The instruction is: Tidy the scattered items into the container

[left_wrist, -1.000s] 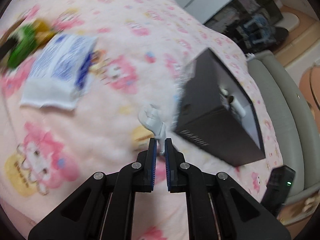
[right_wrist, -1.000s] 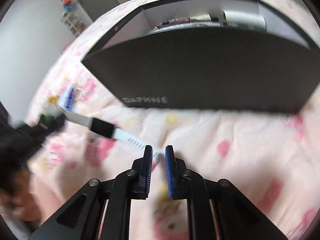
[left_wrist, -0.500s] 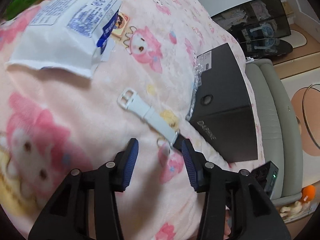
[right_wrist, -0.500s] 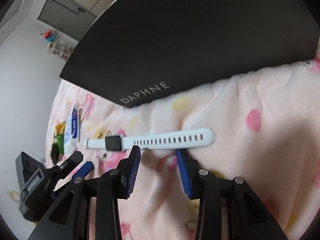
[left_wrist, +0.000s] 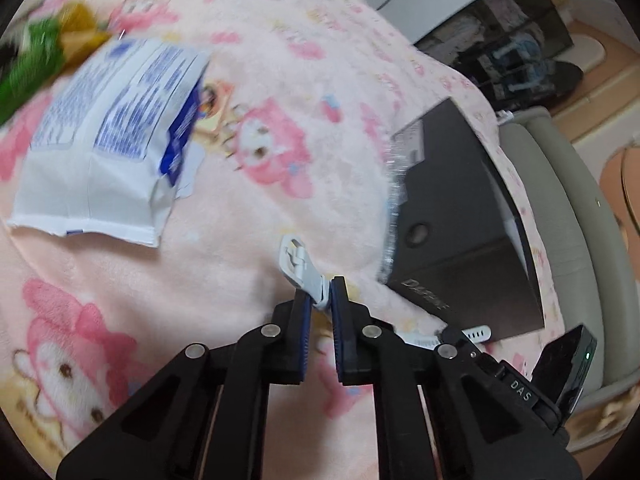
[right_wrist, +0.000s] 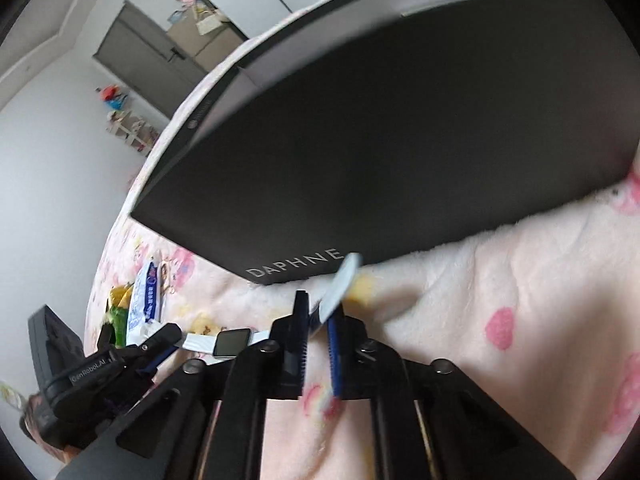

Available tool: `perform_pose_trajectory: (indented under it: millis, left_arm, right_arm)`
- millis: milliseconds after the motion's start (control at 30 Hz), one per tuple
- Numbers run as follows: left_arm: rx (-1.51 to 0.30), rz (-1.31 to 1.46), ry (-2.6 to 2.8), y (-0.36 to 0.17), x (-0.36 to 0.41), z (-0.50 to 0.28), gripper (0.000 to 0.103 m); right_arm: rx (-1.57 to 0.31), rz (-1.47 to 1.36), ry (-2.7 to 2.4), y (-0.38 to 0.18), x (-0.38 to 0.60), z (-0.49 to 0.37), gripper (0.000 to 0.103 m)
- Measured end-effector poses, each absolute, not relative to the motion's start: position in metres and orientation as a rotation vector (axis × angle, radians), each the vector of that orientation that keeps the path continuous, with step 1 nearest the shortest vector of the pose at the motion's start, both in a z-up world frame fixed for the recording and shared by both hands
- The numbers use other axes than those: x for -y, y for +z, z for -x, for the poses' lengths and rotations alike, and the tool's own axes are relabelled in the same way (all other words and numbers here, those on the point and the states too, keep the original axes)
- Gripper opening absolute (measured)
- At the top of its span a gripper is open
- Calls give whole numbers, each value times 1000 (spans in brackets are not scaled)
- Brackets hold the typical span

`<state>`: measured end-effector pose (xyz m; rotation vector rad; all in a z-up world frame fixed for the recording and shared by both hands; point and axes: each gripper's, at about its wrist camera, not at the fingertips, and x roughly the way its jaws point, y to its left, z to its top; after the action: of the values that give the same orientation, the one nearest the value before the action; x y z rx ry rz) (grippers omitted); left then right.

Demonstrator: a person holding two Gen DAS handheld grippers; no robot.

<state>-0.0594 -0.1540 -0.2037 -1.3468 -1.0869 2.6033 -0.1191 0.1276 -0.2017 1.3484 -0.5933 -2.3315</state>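
Both grippers pinch one white smartwatch beside the black DAPHNE box.
Left gripper (left_wrist: 320,300) has just closed onto the buckle strap of the smartwatch (right_wrist: 234,341); right gripper (right_wrist: 318,322) has just clamped the holed strap, near the box (right_wrist: 400,140) on the pink blanket (left_wrist: 280,80).

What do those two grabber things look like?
Both are black plastic. The left gripper and the right gripper each have two angular fingers with cut-out holes, round silver rivets and ribbed blue pads. Seen from the right wrist view, the left one carries white GenRobot.AI lettering.
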Motion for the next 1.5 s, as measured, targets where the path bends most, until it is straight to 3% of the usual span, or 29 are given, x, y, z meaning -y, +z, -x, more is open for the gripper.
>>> perform_pose_trajectory:
  millis: [400,633,833,967,1167,1200,1233,1267,1333,1500]
  left_arm:
    - [693,1098,2679,-86,94,62,7]
    - [662,1049,2625,-60,67,83,7]
    - [622,975,2573,-31,36,120,7]
    - [667,1067,2557,-48,21,163,7]
    - [671,1299,2535,-102,8,190,7]
    - [657,1337,2536,-108,6,191,8]
    - [645,1369,2535,-112,5,191,16]
    - [636,1388,2532,-115,5,190,31]
    - [641,1382,2530,-115,8,184,43]
    - [634,1318,2619,-102,20,168,47]
  right_arm:
    - [481,-1094,-2338,-106,-143,99,2]
    - [546,-1082,-2358,-96,-165,107,2]
    - [533,-934,-2443,-47,-199,127,2]
    - [494,-892,-2552,-35,-223,153,2]
    - [513,-1147,-2565,-91,-247,190,2]
    - [500,-1186,-2561,-99,-246,192,2]
    - [482,-1226,-2566,-107,-245,193,2]
    - [464,-1266,-2570,-114,-243,193,2]
    - [454,-1285,-2580,-120,-242,190,4]
    - [471,-1236,-2606,-115,-242,175,14]
